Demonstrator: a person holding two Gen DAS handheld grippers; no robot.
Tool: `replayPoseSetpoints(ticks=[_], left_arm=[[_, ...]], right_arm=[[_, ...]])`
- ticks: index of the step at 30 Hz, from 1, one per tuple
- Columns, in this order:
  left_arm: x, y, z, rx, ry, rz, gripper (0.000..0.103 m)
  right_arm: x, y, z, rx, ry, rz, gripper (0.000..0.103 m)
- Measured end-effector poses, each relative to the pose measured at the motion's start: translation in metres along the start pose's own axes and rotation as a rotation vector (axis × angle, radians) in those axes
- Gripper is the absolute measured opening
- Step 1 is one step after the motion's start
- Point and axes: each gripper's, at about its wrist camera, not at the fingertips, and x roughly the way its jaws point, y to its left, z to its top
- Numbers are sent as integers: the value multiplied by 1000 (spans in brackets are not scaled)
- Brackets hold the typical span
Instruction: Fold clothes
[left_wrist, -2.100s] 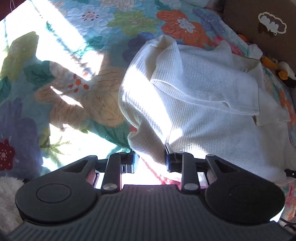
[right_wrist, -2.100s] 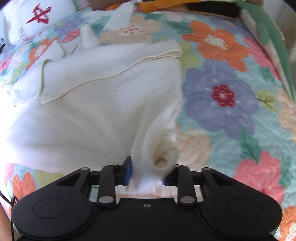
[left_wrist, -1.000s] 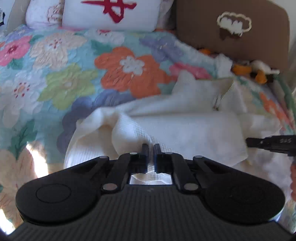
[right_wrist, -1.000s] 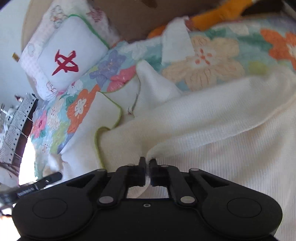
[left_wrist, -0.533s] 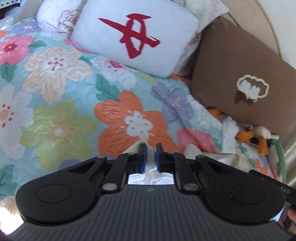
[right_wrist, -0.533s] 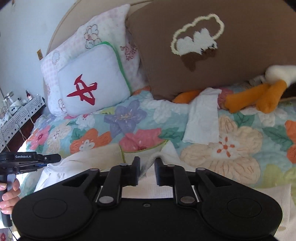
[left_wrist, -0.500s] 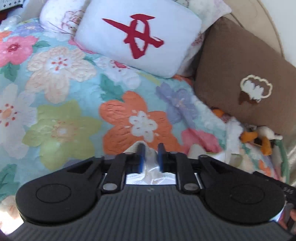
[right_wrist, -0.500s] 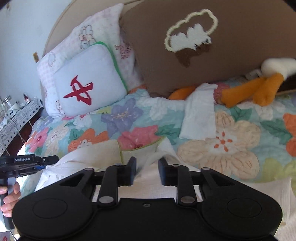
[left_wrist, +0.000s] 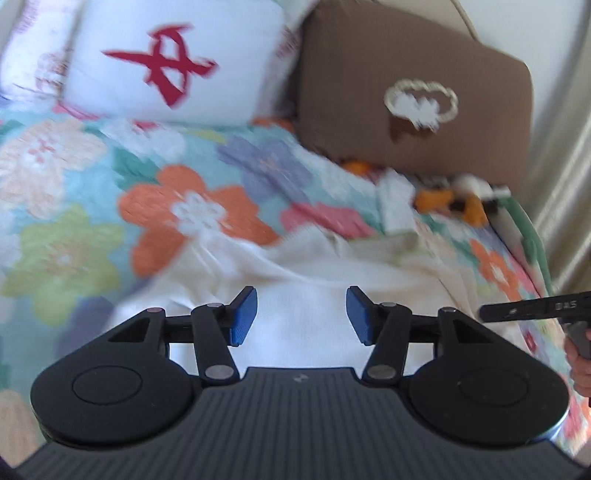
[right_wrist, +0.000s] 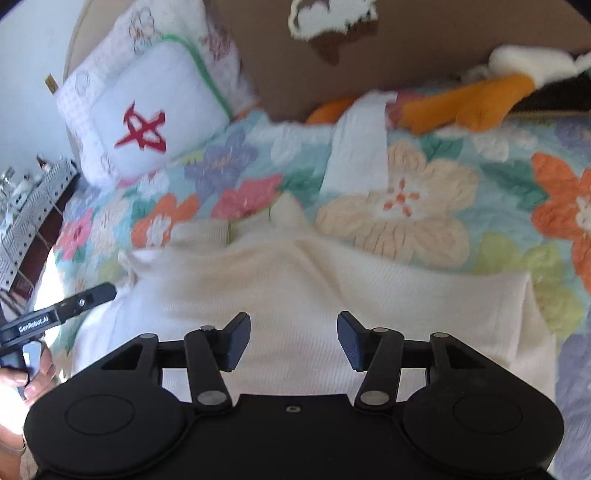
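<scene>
We judge one fold laid — more is left. The garment (right_wrist: 314, 291) lies on the quilt (right_wrist: 424, 206), short of the brown pillow (left_wrist: 413, 88), long axis running crosswise. Our left gripper (left_wrist: 301, 319) and right gripper (right_wrist: 291, 339) are both opening, nothing between their jaws.

Bright daylight; both views show motion blur, the bed bends at the edges, glare at lower left.
</scene>
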Motion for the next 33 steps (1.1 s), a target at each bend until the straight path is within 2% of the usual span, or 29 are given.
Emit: replayPoseSetpoints(ticks=[2, 4, 8, 11, 14, 19, 21, 25, 27, 31, 33], left_arm=[[16, -7, -9, 23, 95, -85, 52], [32, -13, -13, 49, 141, -85, 52], [58, -24, -2, 38, 154, -70, 52], [71, -28, 13, 7, 129, -58, 52], [77, -26, 26, -44, 61, -4, 51], [66, -13, 32, -91, -64, 149, 53], [59, -3, 33, -98, -77, 177, 53], [38, 20, 31, -121, -22, 232, 53], [26, 31, 27, -122, 4, 276, 57], [19, 55, 18, -63, 78, 431, 60], [21, 69, 17, -76, 90, 478, 60]], right_arm=[[18, -1, -8, 20, 92, -7, 58], [31, -10, -12, 53, 110, -36, 56], [33, -32, -3, 118, -13, -47, 54], [33, -36, 8, 54, -144, -173, 53], [31, -46, 14, 26, -249, -258, 53], [7, -52, 17, 4, -366, -296, 53], [4, -50, 19, -3, -354, -290, 53], [3, -43, 18, -23, -313, -246, 54], [7, -38, 14, -28, -276, -229, 55], [17, -33, 9, -23, -202, -212, 56], [20, -34, 7, -18, -184, -217, 56]])
